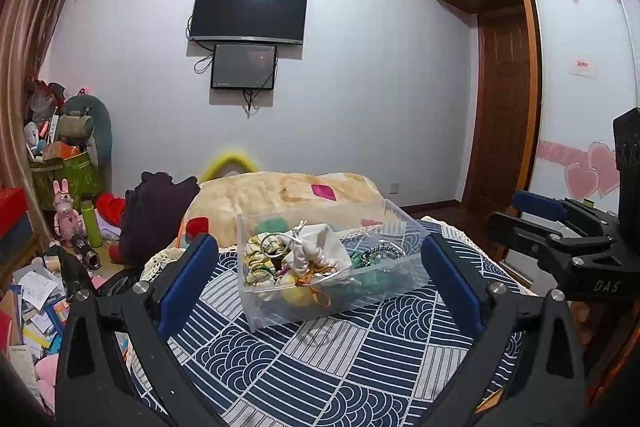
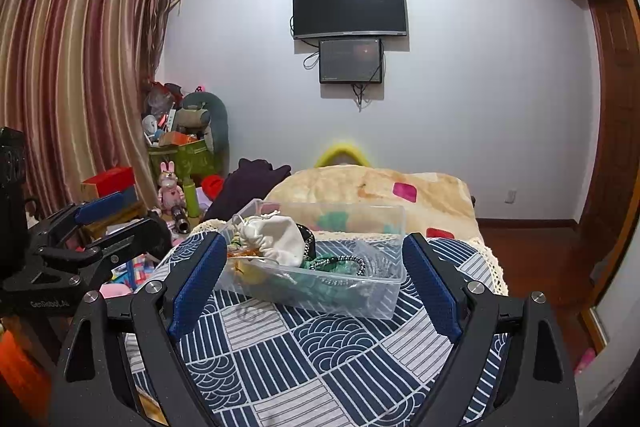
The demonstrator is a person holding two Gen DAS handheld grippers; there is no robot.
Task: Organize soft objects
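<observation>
Left wrist: left gripper (image 1: 320,281) is hanging wide, empty; box (image 1: 328,301) is sitting ahead on the bed (image 1: 360,367), pouch (image 1: 316,253) inside.
Right wrist: right gripper (image 2: 316,277) is gaping wide, empty; box (image 2: 360,291) is lying between its fingers.

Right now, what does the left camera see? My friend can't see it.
A clear plastic box holding a white drawstring pouch and hair ties sits on a blue patterned cloth, framed by the left gripper, jaws open. A TV hangs on the wall behind.

Dim, cool indoor light; sharp centre, fisheye bending and dark corners.
</observation>
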